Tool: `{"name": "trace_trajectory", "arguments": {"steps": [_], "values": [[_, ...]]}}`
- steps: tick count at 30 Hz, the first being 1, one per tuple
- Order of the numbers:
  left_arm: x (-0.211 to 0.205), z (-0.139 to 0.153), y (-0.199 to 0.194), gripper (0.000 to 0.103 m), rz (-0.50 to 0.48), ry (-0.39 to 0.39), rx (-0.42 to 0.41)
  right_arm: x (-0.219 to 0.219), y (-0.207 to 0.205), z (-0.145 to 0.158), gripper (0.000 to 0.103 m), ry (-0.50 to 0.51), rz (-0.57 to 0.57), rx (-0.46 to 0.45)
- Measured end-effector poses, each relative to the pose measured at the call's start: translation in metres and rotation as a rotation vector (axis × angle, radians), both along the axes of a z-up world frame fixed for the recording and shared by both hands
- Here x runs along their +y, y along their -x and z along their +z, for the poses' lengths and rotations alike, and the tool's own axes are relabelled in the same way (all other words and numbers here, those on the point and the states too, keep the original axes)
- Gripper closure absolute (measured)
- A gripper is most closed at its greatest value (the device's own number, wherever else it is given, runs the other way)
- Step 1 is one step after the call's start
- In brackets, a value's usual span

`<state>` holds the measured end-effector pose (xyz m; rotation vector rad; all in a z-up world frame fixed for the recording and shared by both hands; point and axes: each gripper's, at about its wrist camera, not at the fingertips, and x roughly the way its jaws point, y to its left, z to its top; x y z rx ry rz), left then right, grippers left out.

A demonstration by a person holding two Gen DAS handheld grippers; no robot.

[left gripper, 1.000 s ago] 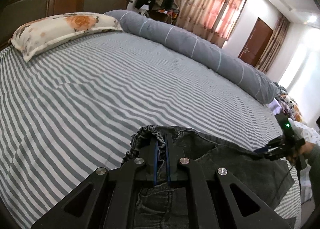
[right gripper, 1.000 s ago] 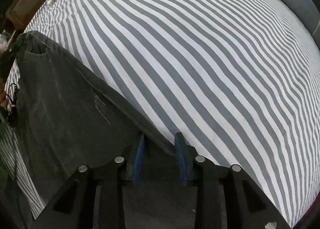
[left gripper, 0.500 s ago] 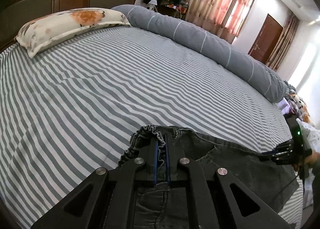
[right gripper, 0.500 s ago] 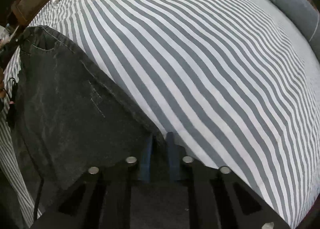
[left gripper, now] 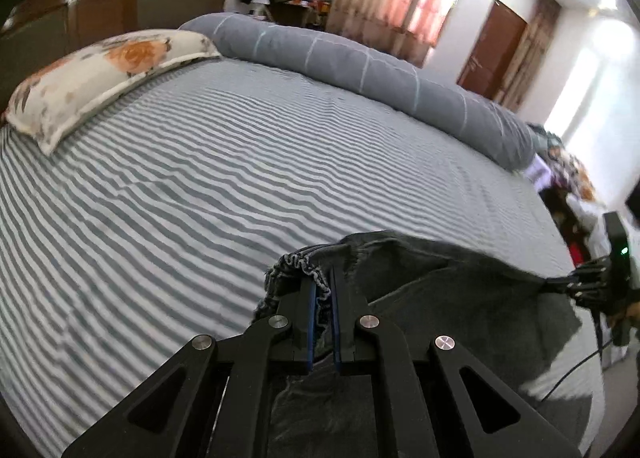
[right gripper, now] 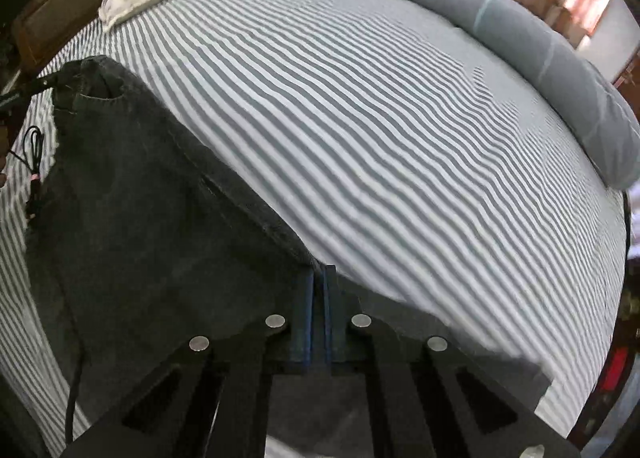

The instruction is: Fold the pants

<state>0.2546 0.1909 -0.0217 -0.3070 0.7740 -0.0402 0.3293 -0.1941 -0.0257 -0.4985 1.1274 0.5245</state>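
Note:
Dark grey denim pants hang stretched between my two grippers above the striped bed. My left gripper is shut on the gathered elastic waistband. In the right wrist view the pants spread to the left, and my right gripper is shut on their far edge. From the left wrist view the right gripper shows at the right, pinching the taut cloth. The left gripper's fingers hold the waist corner at the left edge of the right wrist view.
A grey-and-white striped sheet covers the bed. A floral pillow lies by the wooden headboard. A rolled grey duvet runs along the far side. Clothes pile up past the bed's right end.
The right gripper's jaws closed on the pants' edge and lifted it off the sheet. The left gripper rose a little with the waistband, and the cloth now hangs taut between them.

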Motion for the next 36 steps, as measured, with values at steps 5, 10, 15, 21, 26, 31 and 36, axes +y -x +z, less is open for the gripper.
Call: {"name": "trace_trajectory", "arguments": {"steps": [5,10,15,21,26,31,36], "values": [[0.011,0.013,0.025,0.097,-0.072,0.063,0.034,-0.009,0.07,0.018,0.1,-0.044,-0.054,-0.03],[0.002,0.023,0.059,0.097,-0.13,0.01,0.059,-0.022,0.149,0.012,0.1,-0.069,-0.101,-0.019],[-0.005,0.015,0.1,0.097,-0.158,-0.048,0.129,-0.024,0.209,-0.013,0.103,-0.098,-0.153,0.025],[0.0,-0.019,0.142,0.097,-0.14,-0.118,0.224,-0.036,0.246,-0.038,0.103,-0.135,-0.221,0.078],[0.01,-0.044,0.156,0.097,-0.095,0.019,0.291,-0.05,0.256,-0.043,0.097,-0.264,-0.373,0.075],[0.026,-0.051,0.169,0.077,-0.016,0.287,0.291,-0.06,0.27,-0.047,0.077,-0.47,-0.53,0.08],[0.019,-0.071,0.162,0.07,0.036,0.353,0.344,-0.071,0.277,-0.063,0.077,-0.589,-0.681,0.083]]}}
